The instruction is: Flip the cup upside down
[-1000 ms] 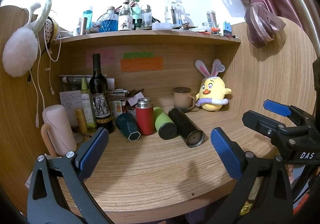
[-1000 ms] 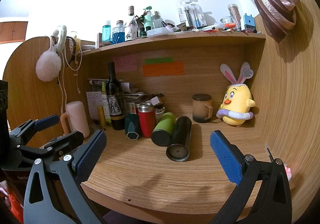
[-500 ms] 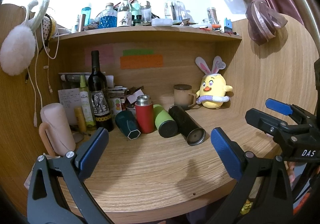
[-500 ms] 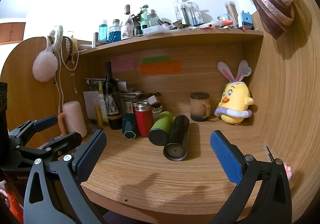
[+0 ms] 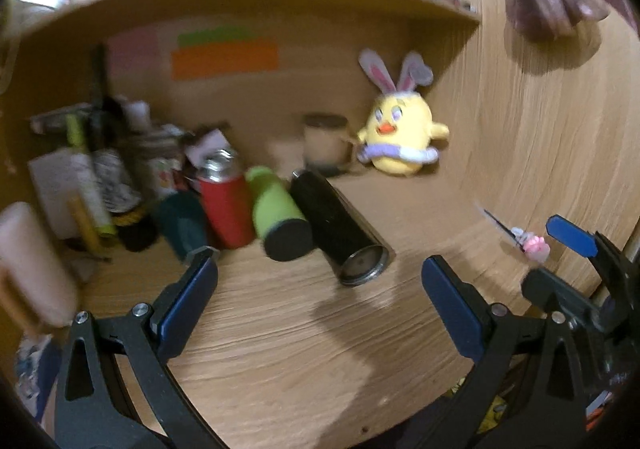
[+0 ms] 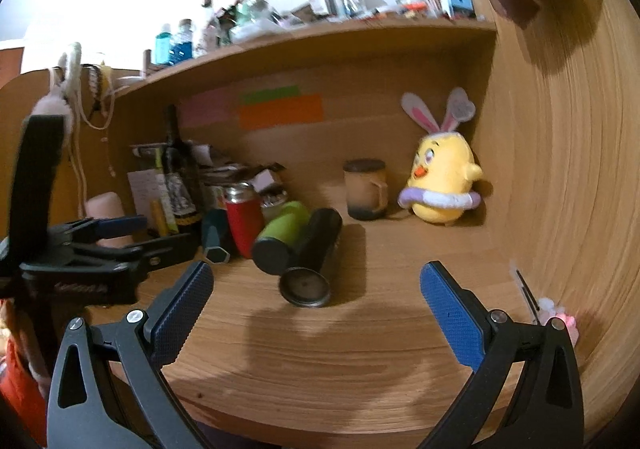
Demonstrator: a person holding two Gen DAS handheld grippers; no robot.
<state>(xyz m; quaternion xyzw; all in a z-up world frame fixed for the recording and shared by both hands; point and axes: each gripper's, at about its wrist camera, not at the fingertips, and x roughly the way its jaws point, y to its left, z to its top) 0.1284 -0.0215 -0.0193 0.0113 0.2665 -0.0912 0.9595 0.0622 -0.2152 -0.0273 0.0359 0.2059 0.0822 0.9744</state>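
A black cylindrical cup point(image 5: 340, 227) point(image 6: 314, 255) lies on its side on the wooden desk, beside a green cup point(image 5: 278, 215) point(image 6: 280, 233) also lying down. A red flask point(image 5: 224, 205) point(image 6: 242, 219) stands upright and a dark teal cup point(image 5: 182, 227) point(image 6: 214, 235) leans next to it. A brown mug point(image 5: 326, 143) point(image 6: 365, 189) stands at the back. My left gripper point(image 5: 318, 297) is open and empty in front of the cups. My right gripper point(image 6: 316, 303) is open and empty, just short of the black cup.
A yellow plush chick point(image 5: 398, 137) point(image 6: 442, 181) sits at the back right. A wine bottle point(image 6: 178, 173), papers and a pink cup point(image 6: 106, 211) crowd the left. A shelf point(image 6: 320, 37) with bottles runs overhead. A small pink object point(image 6: 556, 313) lies by the right wall.
Both grippers have moved forward and down toward the lying cups, which now look larger. The left view is blurred from motion. Both stay open.
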